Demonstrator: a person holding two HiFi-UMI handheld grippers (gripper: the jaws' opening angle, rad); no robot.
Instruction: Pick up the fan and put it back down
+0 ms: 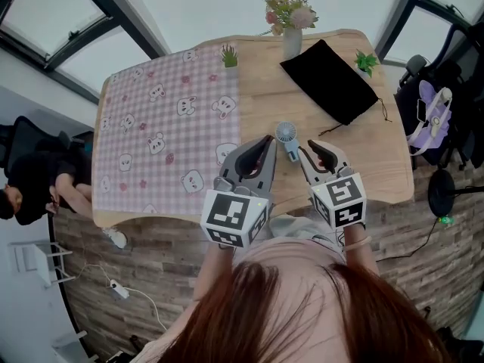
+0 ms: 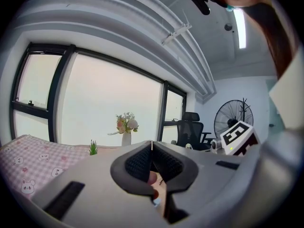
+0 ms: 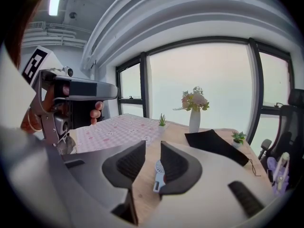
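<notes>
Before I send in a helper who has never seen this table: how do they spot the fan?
On the wooden table, go to the bare wood just right of the pink bunny cloth. The fan lies there, nearer the person than the black pouch: the only pale blue thing, a small round head on a short handle.

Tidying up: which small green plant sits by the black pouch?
The green potted plant right of the black fabric pouch; the other stands at the pink checked cloth's edge.
</notes>
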